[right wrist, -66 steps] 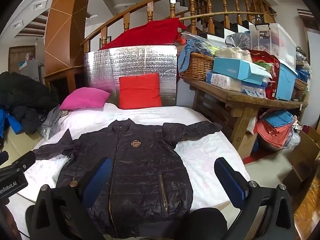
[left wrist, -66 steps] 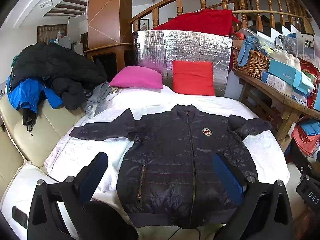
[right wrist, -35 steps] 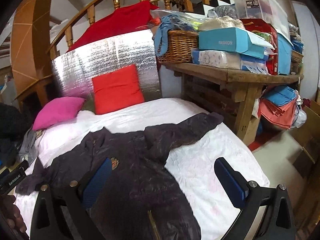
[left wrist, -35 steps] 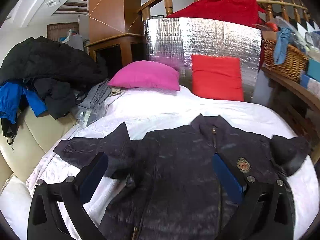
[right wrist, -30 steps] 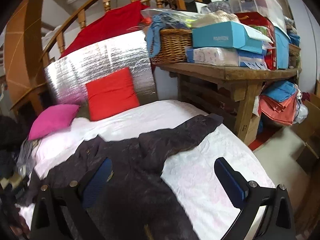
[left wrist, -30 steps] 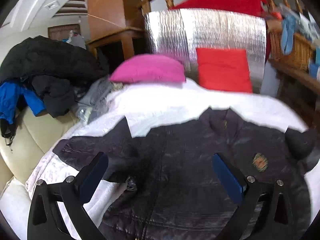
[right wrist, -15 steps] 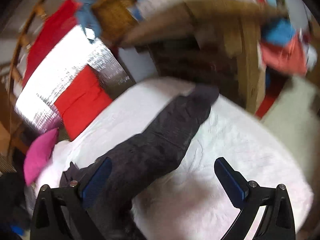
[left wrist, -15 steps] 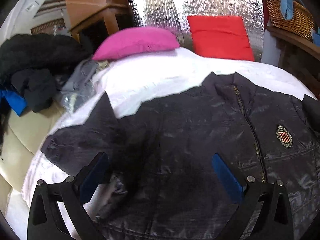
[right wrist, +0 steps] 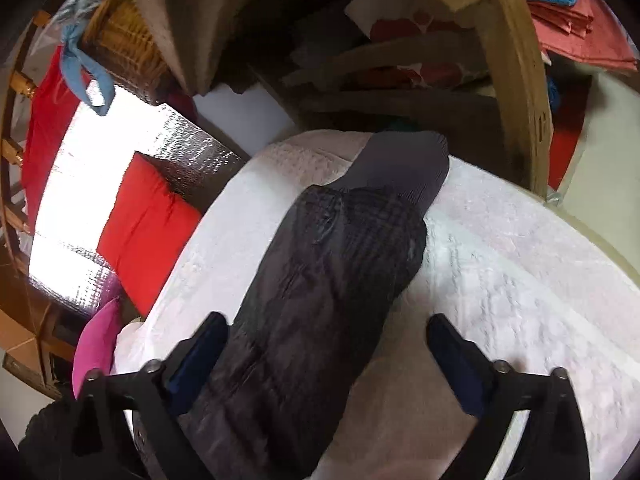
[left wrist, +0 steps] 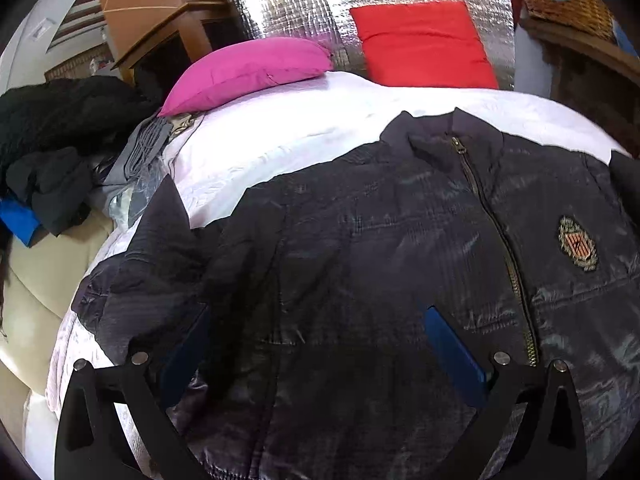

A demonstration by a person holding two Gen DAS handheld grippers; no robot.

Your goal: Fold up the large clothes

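Meanwhile both tools, left [left wrist: 316, 340] and right [right wrist: 324, 344], gape over the jacket [left wrist: 400, 240] beside 2 pillows [left wrist: 248, 68].

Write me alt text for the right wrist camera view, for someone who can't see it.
The open right gripper hovers over a dark jacket sleeve lying flat on a white bedspread, its ribbed cuff pointing away. Behind are a red cushion, a silver foil panel and a cluttered wooden table.
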